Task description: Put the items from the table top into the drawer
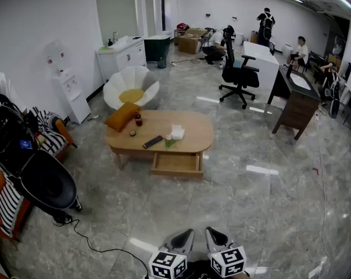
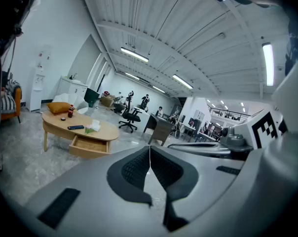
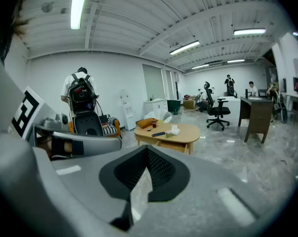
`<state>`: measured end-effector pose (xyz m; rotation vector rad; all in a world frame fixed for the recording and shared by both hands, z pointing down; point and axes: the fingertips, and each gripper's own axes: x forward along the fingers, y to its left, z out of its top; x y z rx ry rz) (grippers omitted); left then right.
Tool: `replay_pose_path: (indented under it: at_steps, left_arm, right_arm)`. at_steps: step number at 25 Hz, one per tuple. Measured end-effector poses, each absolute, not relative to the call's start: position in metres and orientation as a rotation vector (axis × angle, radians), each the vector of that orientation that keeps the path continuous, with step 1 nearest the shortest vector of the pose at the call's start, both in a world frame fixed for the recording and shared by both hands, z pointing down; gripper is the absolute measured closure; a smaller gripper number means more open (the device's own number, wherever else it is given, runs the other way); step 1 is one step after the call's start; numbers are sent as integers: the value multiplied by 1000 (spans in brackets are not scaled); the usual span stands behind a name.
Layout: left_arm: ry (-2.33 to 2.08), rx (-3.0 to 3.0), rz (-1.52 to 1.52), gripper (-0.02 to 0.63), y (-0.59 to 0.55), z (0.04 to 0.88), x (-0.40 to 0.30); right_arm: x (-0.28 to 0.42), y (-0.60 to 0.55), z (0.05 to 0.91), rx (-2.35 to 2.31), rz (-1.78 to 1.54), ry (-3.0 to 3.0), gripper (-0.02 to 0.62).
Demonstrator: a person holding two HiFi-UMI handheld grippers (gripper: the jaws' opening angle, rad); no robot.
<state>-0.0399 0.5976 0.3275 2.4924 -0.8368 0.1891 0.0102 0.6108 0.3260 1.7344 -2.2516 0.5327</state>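
Note:
An oval wooden coffee table [image 1: 193, 129] stands some way ahead of me, its front drawer [image 1: 176, 163] pulled open. On top lie an orange cushion [image 1: 122, 116], a red bottle [image 1: 138, 120], a small dark round item [image 1: 132, 133], a black remote [image 1: 153, 142] and white tissue [image 1: 176, 132]. My left gripper [image 1: 186, 235] and right gripper [image 1: 213, 234] show at the bottom edge, side by side, far from the table. Both are shut with nothing between the jaws. The table [image 2: 55, 125] appears small at the left of the left gripper view, and the table [image 3: 186, 131] sits mid-distance in the right gripper view.
A black stroller [image 1: 30, 167] stands at the left with a cable [image 1: 100, 246] trailing over the marble floor. Behind the table are a white petal-shaped chair [image 1: 131, 88], a water dispenser [image 1: 68, 89], an office chair [image 1: 239, 74] and a dark desk [image 1: 294, 100]. People are at the back.

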Motion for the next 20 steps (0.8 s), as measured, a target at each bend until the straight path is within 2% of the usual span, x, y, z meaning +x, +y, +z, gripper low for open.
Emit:
replay_pose_path:
  at_steps: [12, 20]
  left_arm:
    - [-895, 2383, 241, 594, 587, 349, -53]
    - [-922, 2345, 251, 594, 561, 360, -40]
  right_arm:
    - [-17, 604, 347, 1582, 697, -2363, 595]
    - [-4, 575, 347, 1509, 713, -2469, 595]
